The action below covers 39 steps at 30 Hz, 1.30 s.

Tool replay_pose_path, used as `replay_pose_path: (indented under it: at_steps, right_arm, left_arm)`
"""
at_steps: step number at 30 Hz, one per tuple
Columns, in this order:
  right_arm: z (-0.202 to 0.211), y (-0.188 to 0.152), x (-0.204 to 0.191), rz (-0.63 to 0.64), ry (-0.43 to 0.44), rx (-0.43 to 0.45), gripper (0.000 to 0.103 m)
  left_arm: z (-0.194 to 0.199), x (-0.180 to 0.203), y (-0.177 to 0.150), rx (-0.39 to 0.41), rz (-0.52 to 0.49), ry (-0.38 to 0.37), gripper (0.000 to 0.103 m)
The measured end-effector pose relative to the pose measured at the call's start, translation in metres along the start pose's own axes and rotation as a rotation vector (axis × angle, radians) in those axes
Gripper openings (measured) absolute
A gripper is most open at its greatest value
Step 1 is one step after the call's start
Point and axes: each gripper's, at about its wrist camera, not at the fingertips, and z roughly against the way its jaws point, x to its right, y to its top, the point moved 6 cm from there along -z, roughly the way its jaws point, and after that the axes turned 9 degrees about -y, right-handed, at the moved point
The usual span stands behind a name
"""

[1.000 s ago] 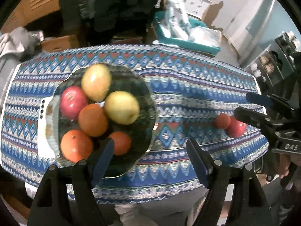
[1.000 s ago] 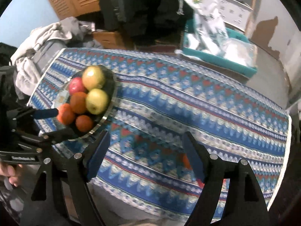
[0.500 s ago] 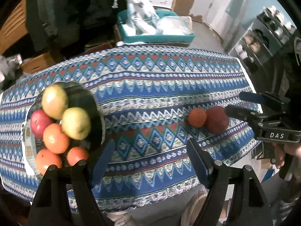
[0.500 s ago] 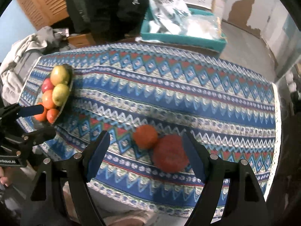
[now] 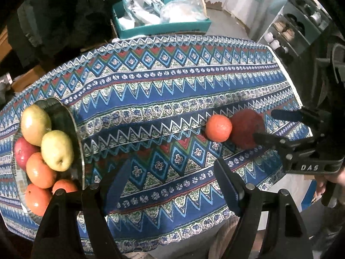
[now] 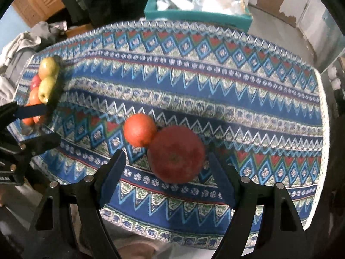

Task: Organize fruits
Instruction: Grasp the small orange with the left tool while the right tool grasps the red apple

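1. At the far left of the worktop (image 5: 215, 82), draped in a blue zigzag-patterned cloth (image 5: 172, 99), a dark glass bowl (image 5: 75, 129) holds a pile of fruit: two yellow-green apples (image 5: 57, 150), a red apple (image 5: 22, 152) and three oranges (image 5: 41, 170).
2. Just right of the bowl, at the near edge, the left claw (image 5: 168, 182) hovers above the cloth with its blue-padded fingers (image 5: 116, 183) spread wide, gripping nothing.
3. In the right wrist view the same left claw (image 6: 46, 125) shows at the left margin, one finger crossing in front of the bowl (image 6: 57, 86).
4. Toward the right half of the worktop a loose orange (image 5: 218, 127) lies on the cloth, touching a larger dark red apple (image 5: 246, 128) on its right.
5. From the right wrist view the loose orange (image 6: 139, 132) sits just left of and beyond the dark red apple (image 6: 176, 154), which lies between the released fingers of the right claw (image 6: 166, 170); neither finger visibly touches it.
6. In the left wrist view the right claw (image 5: 278, 127) reaches in from the right edge, one finger on each side of the dark red apple, the near one overlapping its lower right.
7. Beyond the far edge of the worktop stands a teal box (image 5: 163, 27) filled with plastic bags (image 5: 183, 13).
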Motion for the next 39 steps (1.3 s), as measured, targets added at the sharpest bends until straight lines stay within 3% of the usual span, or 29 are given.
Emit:
replay_pose_path:
  at_steps: [13, 21, 39]
  right_arm:
    - [-0.045, -0.007, 0.0, 0.012, 0.007, -0.057, 0.079]
    - [-0.058, -0.009, 0.009, -0.05, 0.083, -0.044, 0.076]
    - [-0.028, -0.016, 0.095, -0.222, -0.031, 0.026, 0.075]
  left_arm:
    - [-0.03, 0.001, 0.009, -0.032, 0.014, -0.018, 0.08]
    - [-0.041, 0.011, 0.021, -0.031, 0.027, -0.039, 0.08]
    - [-0.088, 0.054, 0.05, -0.042, 0.029, -0.068, 0.08]
